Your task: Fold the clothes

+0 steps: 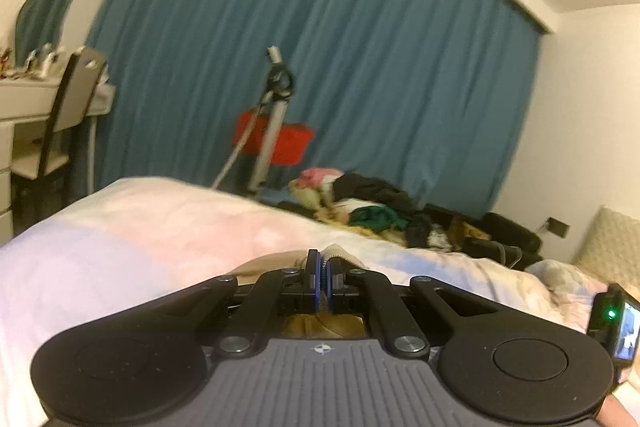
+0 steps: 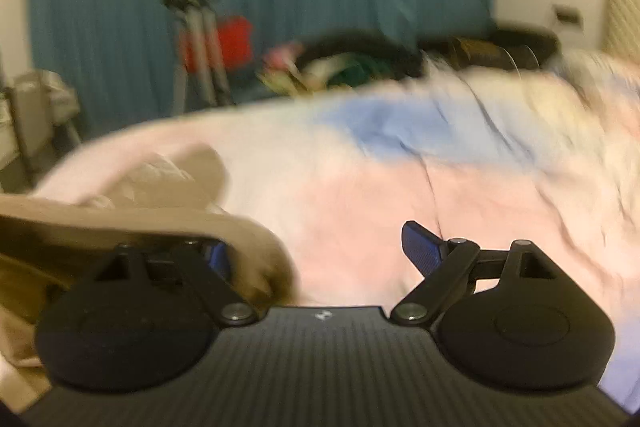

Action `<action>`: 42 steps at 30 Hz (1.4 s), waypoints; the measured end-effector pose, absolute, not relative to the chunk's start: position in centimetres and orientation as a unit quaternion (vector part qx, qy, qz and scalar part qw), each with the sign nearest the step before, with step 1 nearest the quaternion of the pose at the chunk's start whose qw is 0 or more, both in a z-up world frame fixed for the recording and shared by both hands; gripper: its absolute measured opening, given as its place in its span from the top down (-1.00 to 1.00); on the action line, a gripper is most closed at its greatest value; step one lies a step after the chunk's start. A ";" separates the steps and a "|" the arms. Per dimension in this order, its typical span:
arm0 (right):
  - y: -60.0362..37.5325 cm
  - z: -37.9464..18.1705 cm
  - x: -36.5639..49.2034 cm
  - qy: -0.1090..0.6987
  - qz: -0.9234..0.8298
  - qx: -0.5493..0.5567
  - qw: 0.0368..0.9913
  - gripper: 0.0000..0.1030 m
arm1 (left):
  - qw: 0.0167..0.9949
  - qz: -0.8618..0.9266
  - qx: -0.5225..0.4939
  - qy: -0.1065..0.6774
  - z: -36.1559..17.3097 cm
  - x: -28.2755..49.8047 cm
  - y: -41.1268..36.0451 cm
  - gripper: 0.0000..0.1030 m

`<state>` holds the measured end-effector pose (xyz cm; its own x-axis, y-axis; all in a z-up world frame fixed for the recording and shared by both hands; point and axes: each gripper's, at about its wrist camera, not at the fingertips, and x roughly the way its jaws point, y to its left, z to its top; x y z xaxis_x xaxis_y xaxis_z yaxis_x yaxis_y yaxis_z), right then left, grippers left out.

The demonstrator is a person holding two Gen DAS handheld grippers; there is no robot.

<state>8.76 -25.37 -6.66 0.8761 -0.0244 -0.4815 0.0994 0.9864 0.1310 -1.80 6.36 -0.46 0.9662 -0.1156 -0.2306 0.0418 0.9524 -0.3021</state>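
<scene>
1. Teal curtains [image 1: 320,47] are hanging behind the pastel bed [image 1: 140,227]; no writing is reading clearly.
2. Left gripper [image 1: 323,277] is clenching the beige garment [image 1: 272,265] at lower centre.
3. Right gripper [image 2: 320,255] is gaping, released, beside the garment at lower left.

The right wrist view is motion-blurred: the clothes pile [image 2: 340,67] far ahead of the right tool [image 2: 320,255] blends together. The tan garment [image 2: 132,223] covers its left finger and runs off the left edge
</scene>
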 end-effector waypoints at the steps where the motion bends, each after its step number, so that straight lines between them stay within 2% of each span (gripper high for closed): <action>1: -25.9 -6.4 8.9 0.239 -0.032 0.087 0.966 -0.66 | 0.979 -0.036 -0.148 0.133 -0.6 -1.5 6.5 0.94; 4: -26.5 -4.9 8.1 0.206 -0.022 0.125 0.970 -0.66 | 0.978 -0.025 -0.135 0.158 -1.3 -0.6 6.6 0.91; 8: -26.9 -3.6 7.2 0.177 -0.013 0.132 0.975 -0.66 | 0.972 -0.025 -0.119 0.200 -2.3 0.8 6.3 0.66; 10: -27.2 -3.5 7.3 0.182 -0.009 0.137 0.974 -0.66 | 0.968 -0.030 -0.113 0.220 -2.9 1.5 6.1 0.34; 12: -27.4 -3.4 7.5 0.186 -0.006 0.142 0.972 -0.66 | 0.967 -0.041 -0.100 0.232 -3.4 1.8 5.6 0.11; 16: -27.6 -3.5 7.8 0.189 0.000 0.147 0.971 -0.66 | 0.968 -0.039 -0.054 0.241 -4.2 2.3 4.2 -0.22; 24: -27.1 -3.6 7.8 0.172 -0.005 0.120 0.978 -0.66 | 0.965 0.063 -0.097 0.237 -4.8 4.1 6.2 -0.25; 32: -26.1 -4.5 8.1 0.179 -0.008 0.094 0.979 -0.66 | 0.980 0.102 -0.103 0.133 -2.3 0.4 6.5 -0.26; 38: -26.3 -0.6 5.4 0.108 0.004 0.115 0.987 -0.67 | 0.987 0.106 -0.111 0.047 1.7 -3.6 6.7 -0.26; 42: -26.0 6.0 3.1 0.048 0.026 0.113 0.992 -0.67 | 0.988 0.113 -0.107 -0.017 8.0 -5.7 7.0 -0.26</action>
<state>3.09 -26.01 6.01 0.9939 0.0633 -0.0902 -0.0413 0.9728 0.2277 -5.72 7.04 7.98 0.9739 0.2266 0.0105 -0.2191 0.9517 -0.2150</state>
